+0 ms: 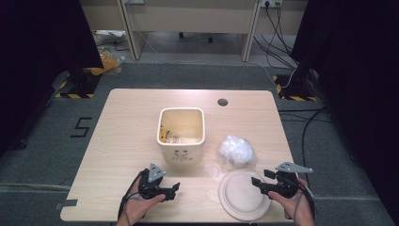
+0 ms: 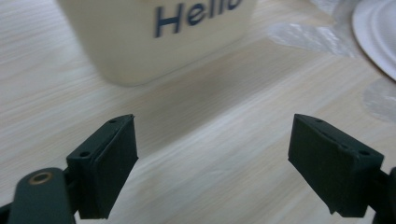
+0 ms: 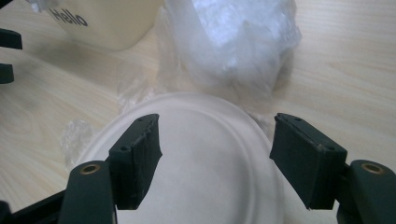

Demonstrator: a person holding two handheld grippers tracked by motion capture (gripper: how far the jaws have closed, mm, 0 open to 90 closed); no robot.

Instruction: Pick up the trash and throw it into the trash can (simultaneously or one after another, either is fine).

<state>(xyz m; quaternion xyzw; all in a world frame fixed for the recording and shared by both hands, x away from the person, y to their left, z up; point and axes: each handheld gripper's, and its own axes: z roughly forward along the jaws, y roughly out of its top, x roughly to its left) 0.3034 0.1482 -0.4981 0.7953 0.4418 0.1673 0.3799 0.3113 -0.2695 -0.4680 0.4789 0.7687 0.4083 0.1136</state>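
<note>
Two grippers hover at the desk's near edge, fingers spread and empty: right gripper over the paper plate, crumpled bag just beyond, left gripper farther.

A pale wood-grain surface with rounded corners is seen, and a round cable hole is set near its far edge. At its middle a cream square bin is placed. To the bin's right a crumpled clear plastic bag is laid, and just in front of the bag a white paper plate is rested at the near edge.
</note>
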